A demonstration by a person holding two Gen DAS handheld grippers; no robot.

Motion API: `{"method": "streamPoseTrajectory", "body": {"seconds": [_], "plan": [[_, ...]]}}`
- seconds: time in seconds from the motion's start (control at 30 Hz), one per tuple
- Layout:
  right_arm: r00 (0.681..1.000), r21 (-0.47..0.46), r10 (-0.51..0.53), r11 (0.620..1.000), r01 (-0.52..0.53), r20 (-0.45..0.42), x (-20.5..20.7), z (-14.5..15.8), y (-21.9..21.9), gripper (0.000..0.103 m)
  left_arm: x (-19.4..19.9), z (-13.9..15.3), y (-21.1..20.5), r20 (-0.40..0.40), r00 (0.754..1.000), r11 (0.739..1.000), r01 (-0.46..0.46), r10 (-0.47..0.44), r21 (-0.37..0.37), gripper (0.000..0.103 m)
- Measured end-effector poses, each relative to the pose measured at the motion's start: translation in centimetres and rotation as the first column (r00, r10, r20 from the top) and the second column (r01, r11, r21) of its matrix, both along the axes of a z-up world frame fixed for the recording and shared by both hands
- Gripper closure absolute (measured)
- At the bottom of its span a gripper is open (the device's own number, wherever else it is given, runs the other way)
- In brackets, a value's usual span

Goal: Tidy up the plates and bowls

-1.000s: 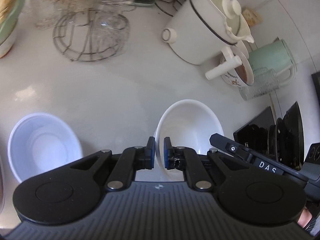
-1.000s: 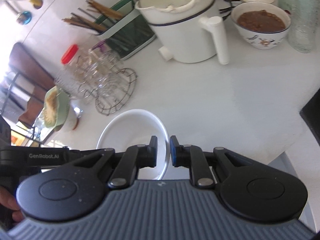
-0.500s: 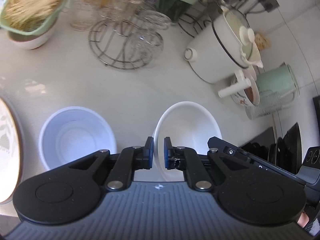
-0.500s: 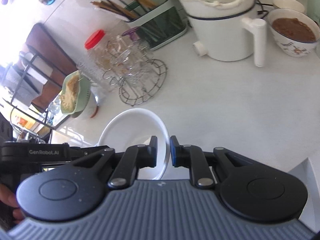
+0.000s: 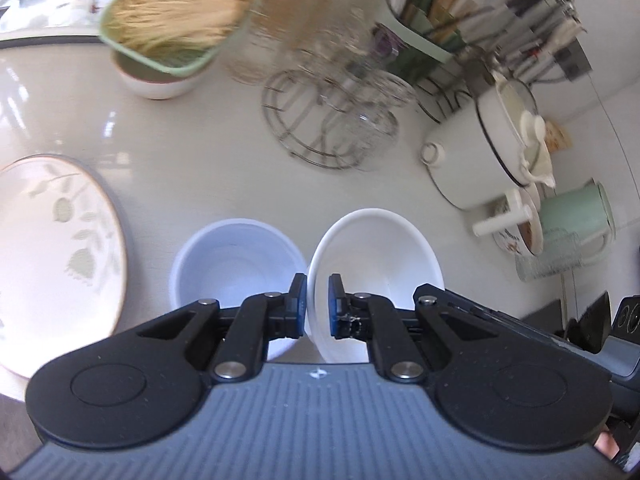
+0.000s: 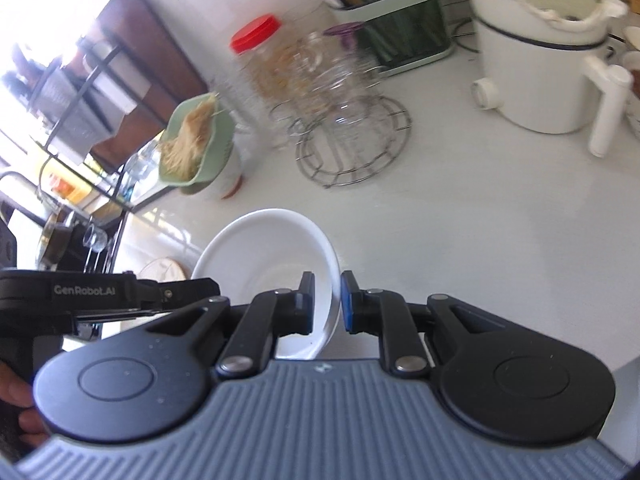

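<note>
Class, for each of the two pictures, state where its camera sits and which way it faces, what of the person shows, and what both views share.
Left wrist: sits behind the left tongs, facing down at the counter; they pinch the white bowl beside a bluish bowl; no hand clearly visible.
Right wrist: behind the right tongs, facing down and across; fingers show at the left edge.
Shared: the same white bowl, gripped on opposite rims, and the wire rack.

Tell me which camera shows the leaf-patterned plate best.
The left wrist view: the plate fills its left edge, leaf pattern clear. The right wrist view shows only a small sliver of it behind the left gripper.
</note>
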State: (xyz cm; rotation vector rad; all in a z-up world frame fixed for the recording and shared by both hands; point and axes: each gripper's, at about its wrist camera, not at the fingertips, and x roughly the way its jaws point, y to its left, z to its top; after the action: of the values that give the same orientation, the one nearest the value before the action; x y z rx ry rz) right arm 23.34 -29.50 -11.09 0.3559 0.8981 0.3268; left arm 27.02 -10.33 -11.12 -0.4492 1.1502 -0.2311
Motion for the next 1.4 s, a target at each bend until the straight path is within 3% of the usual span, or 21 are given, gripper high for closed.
{"method": "streamPoseTrajectory", "body": {"seconds": [0.37,0.67,0.73,0.87,0.93,1.03,1.4], "plan": [[0.990,-0.086,0.138,0.987,-0.137,0.009,2.0,-1.0,6.2,0.085,-0.6,-1.5,3.9,-0.037,0.992,0.988,-0.119,0.123,0.103,0.090],[0.983,-0.146,0.181,0.972,-0.183,-0.027,2.8,-2.8,8.2,0.085,-0.6,-3.7,3.6,-0.051,0.992,0.976,-0.103,0.115,0.193,0.089],[0.981,-0.146,0.189,0.970,-0.194,-0.045,2.9,-3.1,8.3,0.085,-0.7,-4.1,3.5,-0.059,0.991,0.973,-0.102,0.116,0.209,0.082],[0.980,-0.170,0.192,0.966,-0.197,-0.047,2.9,-3.2,8.3,0.082,-0.9,-4.5,3.7,-0.059,0.989,0.966,-0.121,0.138,0.227,0.053],[0.982,-0.165,0.182,0.968,-0.187,-0.046,3.2,-3.2,8.0,0.076,-1.1,-4.5,3.9,-0.056,0.987,0.962,-0.136,0.153,0.237,0.048],[0.986,-0.164,0.160,0.972,-0.165,-0.044,3.6,-3.4,7.4,0.056,-1.3,-4.7,4.4,-0.058,0.982,0.960,-0.161,0.178,0.231,0.047],[0.971,-0.024,0.123,0.991,-0.131,-0.207,6.1,-7.4,6.3,0.056,-3.0,-5.4,5.8,-0.083,0.962,0.957,-0.244,0.259,0.160,0.046]]}}
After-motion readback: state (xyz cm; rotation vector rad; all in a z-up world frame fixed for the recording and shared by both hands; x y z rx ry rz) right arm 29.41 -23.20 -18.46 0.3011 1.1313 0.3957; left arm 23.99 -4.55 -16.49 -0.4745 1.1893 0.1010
